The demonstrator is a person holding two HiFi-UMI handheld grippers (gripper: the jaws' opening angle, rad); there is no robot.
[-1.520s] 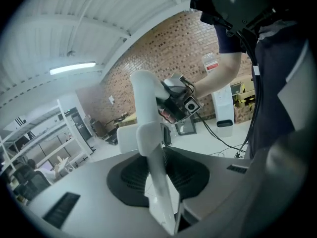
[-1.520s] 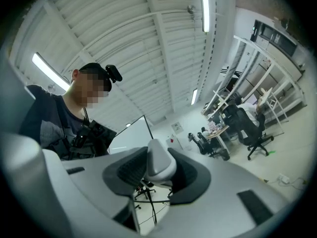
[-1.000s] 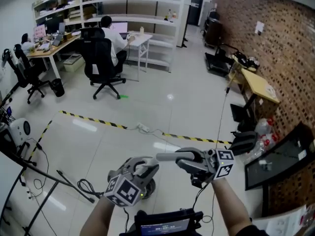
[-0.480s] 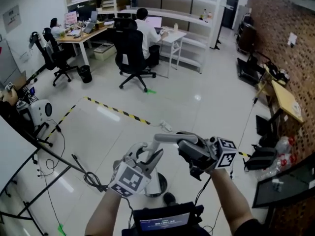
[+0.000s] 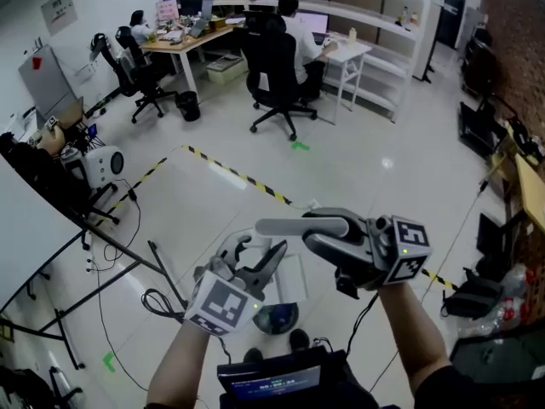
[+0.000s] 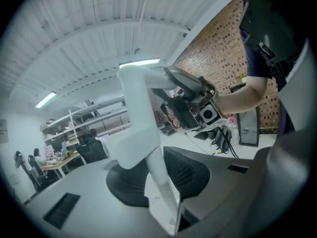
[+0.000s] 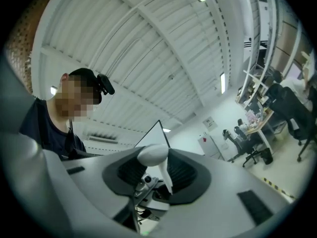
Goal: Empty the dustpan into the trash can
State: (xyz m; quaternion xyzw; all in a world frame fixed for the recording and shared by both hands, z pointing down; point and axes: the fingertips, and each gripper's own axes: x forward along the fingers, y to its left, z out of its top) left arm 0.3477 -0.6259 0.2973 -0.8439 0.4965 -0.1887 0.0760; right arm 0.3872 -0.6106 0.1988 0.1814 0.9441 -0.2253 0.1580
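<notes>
We hold the white dustpan (image 5: 294, 227) above the trash can (image 5: 277, 319), left gripper (image 5: 258, 260) jaws clamped on its stem, right gripper (image 5: 330, 233) jaws on its handle end.

The left gripper (image 5: 260, 258) is light grey, and its marker cube (image 5: 223, 303) carries black-and-white squares and a small green light. The right gripper (image 5: 315, 228) is darker grey, with a matching cube (image 5: 407, 250) and a thin black cable (image 5: 364, 309). Both have black ribbed pads (image 6: 185, 170) (set in smooth grey shells). The person wears a dark short-sleeved top (image 7: 42, 128), a black head camera (image 7: 104, 86) and a chest unit with a blue-lit screen (image 5: 277, 388)
</notes>
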